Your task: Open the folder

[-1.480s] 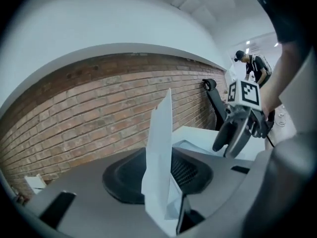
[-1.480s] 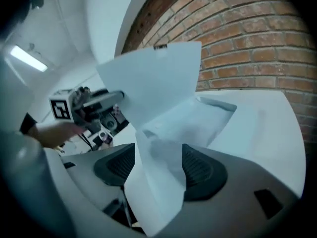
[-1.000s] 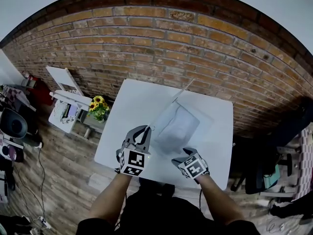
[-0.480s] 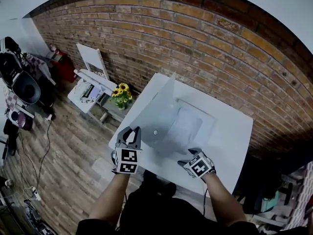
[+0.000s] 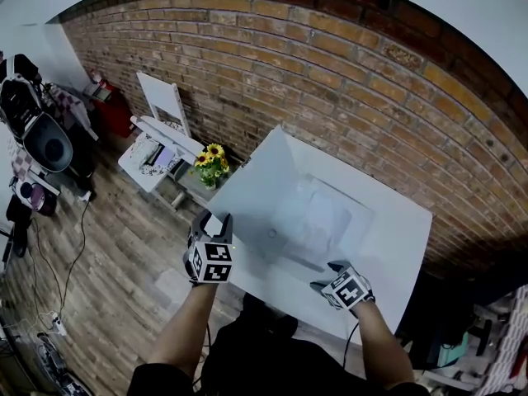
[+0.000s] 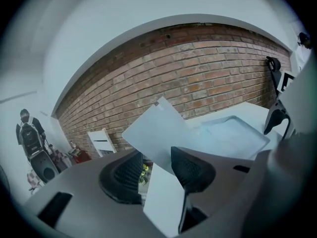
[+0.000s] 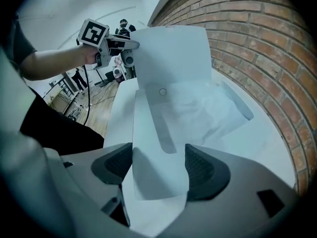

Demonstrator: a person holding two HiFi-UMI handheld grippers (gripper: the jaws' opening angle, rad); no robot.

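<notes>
Folder (image 5: 262, 190), translucent pale blue, lies on the white table (image 5: 402, 246) in front of the brick wall (image 5: 330, 81). Its back half is flat and its cover is swung up and out toward the table's left edge. On the flat half lie pale, wrinkled sheets (image 5: 318, 219); whether they are paper or a clear sleeve cannot be told. A small round snap (image 5: 272, 233) sits low on the cover. The left gripper (image 5: 214, 219) is at the cover's free edge, beyond the table's left side. Its jaws are opening, and the left gripper view shows the cover's corner between them, close to the right pad (image 6: 190, 168) with a clear gap on the other side. The right gripper (image 5: 326, 272) points steeply down at the folder's near edge. Its jaws are apart with a strip of the folder between them, and whether the tips touch the sheet cannot be told. Only the head view shows the whole table, the wooden floor (image 5: 107, 279) and the sunflowers (image 5: 212, 162) beside the table; the left gripper view shows just a sliver of those flowers through the gap beside its pad. Only the right gripper view shows the left gripper's marker cube (image 7: 93, 32) from the side, the arm behind it, and small figures of people far back in the room.
</notes>
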